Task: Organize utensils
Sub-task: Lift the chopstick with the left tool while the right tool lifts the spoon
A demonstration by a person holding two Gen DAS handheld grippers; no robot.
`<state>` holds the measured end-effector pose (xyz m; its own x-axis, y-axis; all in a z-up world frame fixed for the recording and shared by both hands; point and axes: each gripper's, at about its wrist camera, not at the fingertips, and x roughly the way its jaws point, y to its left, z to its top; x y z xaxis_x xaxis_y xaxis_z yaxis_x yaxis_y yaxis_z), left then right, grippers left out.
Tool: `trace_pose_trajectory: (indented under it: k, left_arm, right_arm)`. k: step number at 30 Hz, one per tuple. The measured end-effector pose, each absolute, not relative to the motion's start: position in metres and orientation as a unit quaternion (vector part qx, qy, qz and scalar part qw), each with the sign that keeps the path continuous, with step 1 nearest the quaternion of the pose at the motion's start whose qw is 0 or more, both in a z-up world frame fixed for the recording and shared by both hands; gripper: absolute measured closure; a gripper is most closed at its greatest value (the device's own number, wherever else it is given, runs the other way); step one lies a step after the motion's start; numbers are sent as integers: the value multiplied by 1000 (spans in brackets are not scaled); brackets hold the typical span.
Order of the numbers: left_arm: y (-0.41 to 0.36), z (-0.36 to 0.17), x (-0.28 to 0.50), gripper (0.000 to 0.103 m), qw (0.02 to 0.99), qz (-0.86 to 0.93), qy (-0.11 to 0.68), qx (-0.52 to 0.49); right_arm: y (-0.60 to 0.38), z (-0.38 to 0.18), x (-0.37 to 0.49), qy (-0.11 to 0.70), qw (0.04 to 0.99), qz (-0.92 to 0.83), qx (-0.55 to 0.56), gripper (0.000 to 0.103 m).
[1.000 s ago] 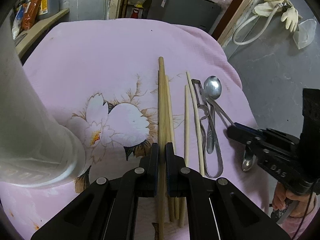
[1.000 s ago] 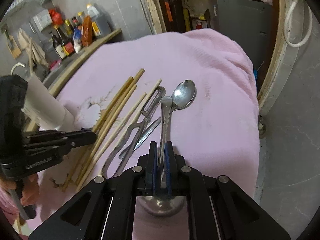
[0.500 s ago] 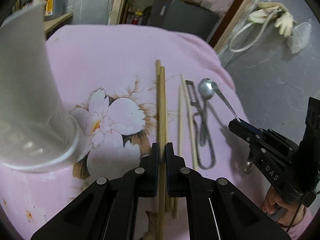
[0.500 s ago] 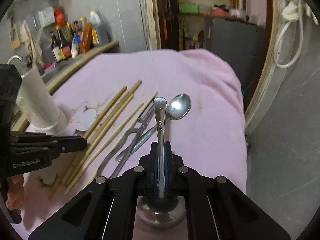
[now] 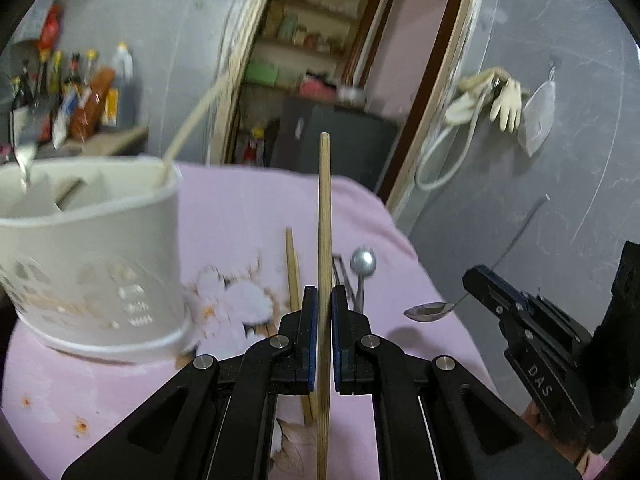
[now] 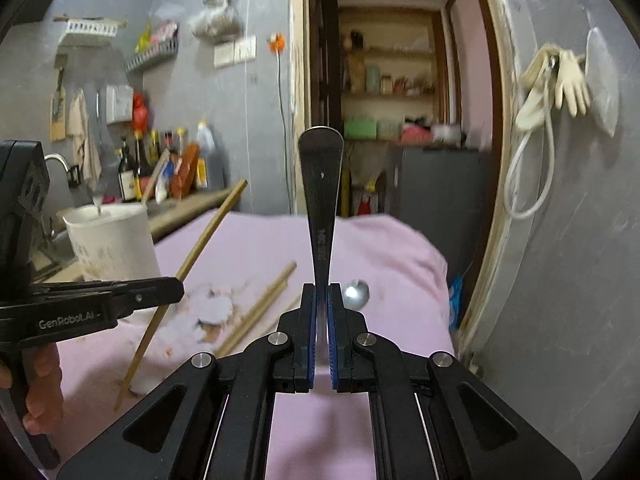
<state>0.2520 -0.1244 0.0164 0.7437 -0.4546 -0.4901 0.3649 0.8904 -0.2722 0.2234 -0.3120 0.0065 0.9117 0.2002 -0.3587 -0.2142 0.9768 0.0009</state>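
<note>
My left gripper point(image 5: 324, 300) is shut on a wooden chopstick point(image 5: 324, 220), held off the pink cloth point(image 5: 240, 216) and pointing away from me. Left of it stands the white utensil holder point(image 5: 92, 256), with a pale chopstick and a metal utensil inside. My right gripper point(image 6: 323, 300) is shut on a steel spoon point(image 6: 322, 184) near its bowl, handle sticking up and forward. In the left wrist view that spoon's bowl point(image 5: 426, 312) hangs above the cloth at the right gripper point(image 5: 476, 280). In the right wrist view the left gripper point(image 6: 176, 288) carries its chopstick point(image 6: 192, 256) slanted toward the holder point(image 6: 112, 240).
More chopsticks point(image 5: 293, 276), another spoon point(image 5: 363, 262) and a metal peeler point(image 5: 338, 272) lie on the cloth between the grippers. The cloth drops off at the right toward a grey wall. A counter with bottles point(image 6: 160, 168) runs behind the holder. A person's hand point(image 6: 40, 384) grips the left handle.
Both grippers have risen off the cloth and tilted upward, each carrying its utensil. The spoon has left the pile. The holder's rim has come into the left wrist view.
</note>
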Motion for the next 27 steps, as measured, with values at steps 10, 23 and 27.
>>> trace_pose_trajectory:
  k: [10,23,27]
  left_arm:
    - [-99,49,233,99,952,-209,204,-95]
    - [-23,99,241,99,978,-149,107,-103]
    - [13,111,254,99,982,-125,80,-118]
  right_arm:
    - [-287,35,215,131,983,127,-21,100]
    - [-234,87,231,73,978,194,0,100]
    - [-210,103,240,62,972,227,12,100]
